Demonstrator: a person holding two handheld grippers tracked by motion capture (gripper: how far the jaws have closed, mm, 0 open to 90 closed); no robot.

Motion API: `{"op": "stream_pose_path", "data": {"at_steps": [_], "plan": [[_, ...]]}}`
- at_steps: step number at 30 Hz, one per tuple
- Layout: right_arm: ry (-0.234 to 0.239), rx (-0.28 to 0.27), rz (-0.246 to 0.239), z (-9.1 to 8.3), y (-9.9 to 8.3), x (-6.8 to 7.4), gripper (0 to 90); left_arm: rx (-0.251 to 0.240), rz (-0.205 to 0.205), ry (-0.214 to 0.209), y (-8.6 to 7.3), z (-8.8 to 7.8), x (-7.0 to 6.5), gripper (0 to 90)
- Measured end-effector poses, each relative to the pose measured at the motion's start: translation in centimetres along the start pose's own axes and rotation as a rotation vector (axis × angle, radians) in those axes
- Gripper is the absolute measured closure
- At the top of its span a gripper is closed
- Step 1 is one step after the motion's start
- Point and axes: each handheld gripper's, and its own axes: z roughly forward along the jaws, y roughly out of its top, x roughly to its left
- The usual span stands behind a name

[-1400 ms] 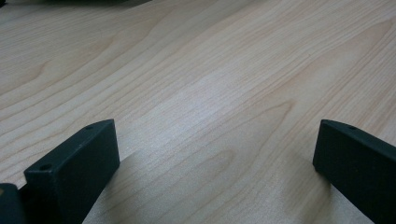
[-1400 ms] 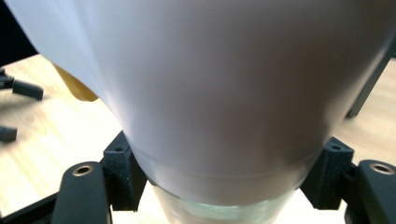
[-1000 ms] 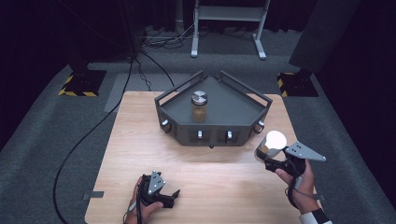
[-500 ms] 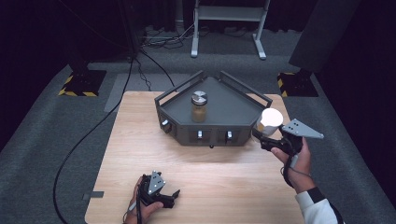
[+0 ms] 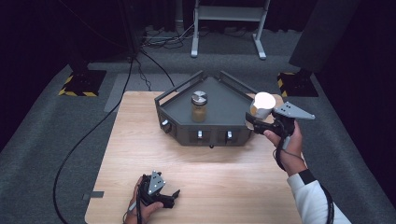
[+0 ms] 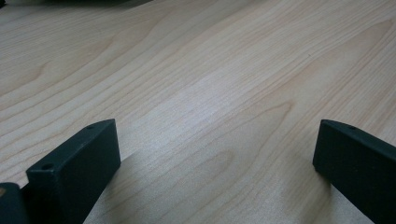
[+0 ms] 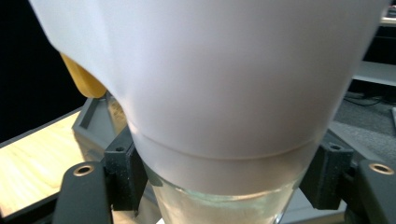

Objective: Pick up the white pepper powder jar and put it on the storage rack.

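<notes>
Now right tongs (image 5: 261,122) pinching white-capped jar (image 5: 262,105) at tray's (image 5: 219,95) right rim; left tongs (image 5: 172,195) spread, resting on table (image 5: 233,186).

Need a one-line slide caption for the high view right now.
Right gripper holds a white-capped bottle at the grey tray; left gripper rests open on the table.

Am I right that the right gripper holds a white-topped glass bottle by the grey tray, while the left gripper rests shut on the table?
Not quite. The left gripper is open, not shut: the left gripper view shows its jaws wide apart over the bare table. The rest holds: the right gripper grips the white-topped glass bottle by the grey tray.
</notes>
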Motion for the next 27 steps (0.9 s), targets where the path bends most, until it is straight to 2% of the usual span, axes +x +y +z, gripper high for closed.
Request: {"op": "stream_pose_path", "data": {"at_steps": [7, 11, 21, 27], "plan": [[-0.005, -0.008, -0.014, 1.8, 0.6, -0.1, 29.7, 0.000, 0.001, -0.001, 0.0, 0.0, 0.0, 0.7], [-0.001, -0.013, 0.014, 3.0, 0.2, -0.3, 29.7, 0.000, 0.001, -0.002, 0.0, 0.0, 0.0, 0.7], [-0.031, 0.001, 0.031, 5.5, 0.2, -0.5, 29.8, 0.001, 0.002, -0.002, 0.0, 0.0, 0.0, 0.7], [-0.034, -0.009, 0.042, 6.4, 0.3, -0.5, 29.8, 0.000, 0.002, -0.002, 0.0, 0.0, 0.0, 0.7]]}}
